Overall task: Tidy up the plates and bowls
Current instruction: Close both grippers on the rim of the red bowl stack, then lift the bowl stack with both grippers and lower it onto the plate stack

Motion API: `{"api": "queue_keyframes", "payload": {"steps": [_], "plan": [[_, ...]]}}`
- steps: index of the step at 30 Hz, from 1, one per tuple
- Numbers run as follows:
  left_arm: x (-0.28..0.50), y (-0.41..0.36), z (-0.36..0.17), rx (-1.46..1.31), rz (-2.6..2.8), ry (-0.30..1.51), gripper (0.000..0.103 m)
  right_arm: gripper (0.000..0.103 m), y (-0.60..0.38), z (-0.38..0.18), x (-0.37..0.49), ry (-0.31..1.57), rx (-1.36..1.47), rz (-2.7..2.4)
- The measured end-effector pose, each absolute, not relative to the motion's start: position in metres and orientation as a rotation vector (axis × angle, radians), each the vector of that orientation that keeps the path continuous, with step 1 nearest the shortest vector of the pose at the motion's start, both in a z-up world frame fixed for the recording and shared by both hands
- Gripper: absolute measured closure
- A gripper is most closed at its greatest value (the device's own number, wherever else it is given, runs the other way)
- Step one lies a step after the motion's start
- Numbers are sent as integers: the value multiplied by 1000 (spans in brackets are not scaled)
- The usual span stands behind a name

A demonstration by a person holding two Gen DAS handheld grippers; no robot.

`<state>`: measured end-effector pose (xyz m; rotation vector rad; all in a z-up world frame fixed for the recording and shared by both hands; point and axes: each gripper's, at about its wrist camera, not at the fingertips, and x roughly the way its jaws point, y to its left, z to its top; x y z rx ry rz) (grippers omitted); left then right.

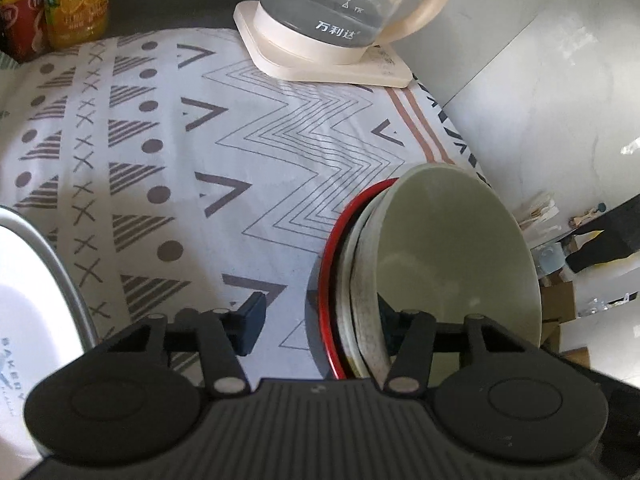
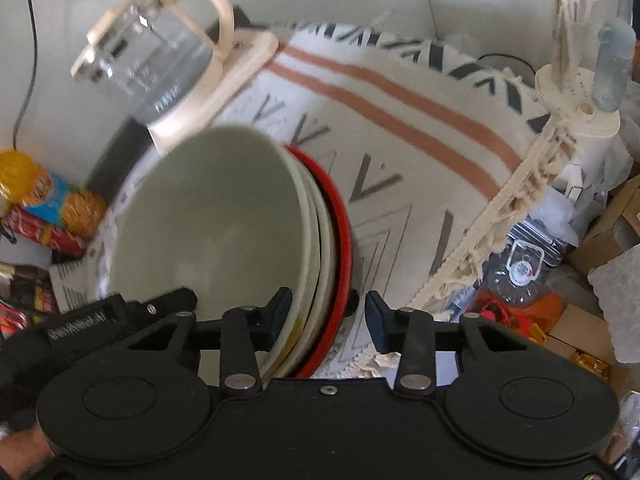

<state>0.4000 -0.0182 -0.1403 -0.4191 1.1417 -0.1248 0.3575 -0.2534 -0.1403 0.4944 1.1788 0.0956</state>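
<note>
A nested stack of bowls stands on the patterned tablecloth (image 1: 168, 152): a pale green bowl (image 1: 452, 248) innermost, cream bowls (image 1: 366, 304) around it, and a red bowl (image 1: 330, 280) outermost. My left gripper (image 1: 318, 320) straddles the stack's near wall, one finger inside the green bowl and the other out over the cloth, well away from the red rim. In the right wrist view the green bowl (image 2: 208, 220) and the red bowl (image 2: 340, 240) sit between the fingers of my right gripper (image 2: 328, 316). Its outer finger stands just apart from the red rim. Both grippers are open.
A glass kettle (image 1: 320, 12) on a cream base stands at the back of the table. A juice carton (image 1: 76, 0) and a red can (image 1: 20, 16) are at the back left, and a white box (image 1: 32, 280) is at the near left. The fringed cloth edge (image 2: 500, 208) hangs over floor clutter.
</note>
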Motion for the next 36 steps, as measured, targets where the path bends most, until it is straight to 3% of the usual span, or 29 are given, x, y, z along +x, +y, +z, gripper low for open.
{"api": "queue_keyframes", "payload": {"steps": [6, 15, 36], "plan": [[402, -24, -145, -452, -151, 1174, 72, 72, -251, -137, 359, 1171, 479, 71], [395, -23, -136, -404, -140, 1152, 72, 73, -242, -121, 361, 1129, 461, 129], [381, 21, -59, -415, -41, 985, 73, 73, -207, -67, 366, 1035, 375, 333]]}}
